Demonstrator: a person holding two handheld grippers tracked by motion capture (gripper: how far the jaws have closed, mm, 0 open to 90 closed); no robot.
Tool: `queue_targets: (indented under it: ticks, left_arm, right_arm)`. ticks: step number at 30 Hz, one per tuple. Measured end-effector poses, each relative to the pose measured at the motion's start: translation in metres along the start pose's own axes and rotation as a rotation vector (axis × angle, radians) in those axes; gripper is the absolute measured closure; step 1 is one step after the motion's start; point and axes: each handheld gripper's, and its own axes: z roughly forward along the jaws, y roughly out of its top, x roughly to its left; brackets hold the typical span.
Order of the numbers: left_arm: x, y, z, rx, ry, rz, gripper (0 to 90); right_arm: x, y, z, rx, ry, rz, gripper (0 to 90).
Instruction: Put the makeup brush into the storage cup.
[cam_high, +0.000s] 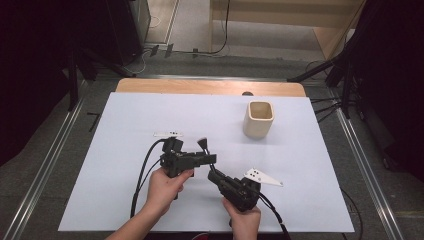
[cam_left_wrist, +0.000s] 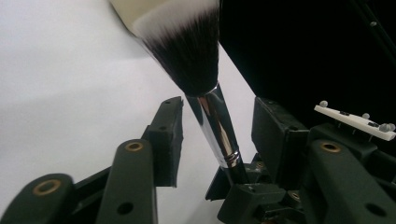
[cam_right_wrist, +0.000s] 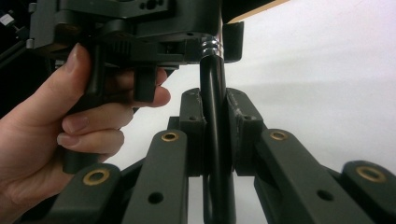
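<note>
A makeup brush with a black handle (cam_right_wrist: 214, 116), a silver ferrule (cam_left_wrist: 217, 130) and dark white-tipped bristles (cam_left_wrist: 187, 51) stands upright between the two grippers. My right gripper (cam_right_wrist: 215, 135) is shut on the black handle, with both pads pressed against it. My left gripper (cam_left_wrist: 219, 135) has its jaws on either side of the ferrule, and a gap shows on each side, so it stands open. In the high view the left gripper (cam_high: 210, 159) points right, the right gripper (cam_high: 214, 175) points up-left, and the brush head (cam_high: 202, 142) rises above them.
A cream square cup (cam_high: 259, 119) stands upright at the back right of the white sheet (cam_high: 130, 120). A hand (cam_right_wrist: 70, 130) wraps the left gripper's handle. The sheet lies on a wooden table (cam_high: 200, 86) with metal rails along both sides.
</note>
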Motion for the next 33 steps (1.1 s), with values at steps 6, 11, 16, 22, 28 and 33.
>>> queue_targets:
  ticks: [6,11,16,22,28,33]
  left_arm:
    - [0.001,0.0,0.001,0.013,0.007,0.014,66.3]
    - [0.0025,0.0007,0.0004,0.016,-0.006,0.0,70.1]
    - [0.0025,0.0013,-0.0004,0.023,-0.026,-0.017,73.1]
    - [0.0042,0.0025,-0.0005,0.051,-0.051,-0.042,76.2]
    - [0.0081,0.0028,-0.0007,0.066,-0.09,-0.077,77.7]
    - [0.0094,0.0031,-0.0019,0.06,-0.116,-0.095,77.8]
  right_arm:
    - [0.0006,-0.0009,0.0015,0.006,0.003,-0.003,79.6]
    - [0.0007,-0.0013,0.0019,0.007,0.004,-0.007,79.6]
    - [0.0013,-0.0019,0.0028,0.013,0.006,-0.011,79.6]
    - [0.0012,-0.0027,0.0043,0.036,0.005,-0.014,79.3]
    - [0.0017,-0.0021,0.0038,0.05,-0.001,-0.043,79.2]
    - [0.0024,-0.0003,0.0035,0.053,-0.005,-0.056,72.6]
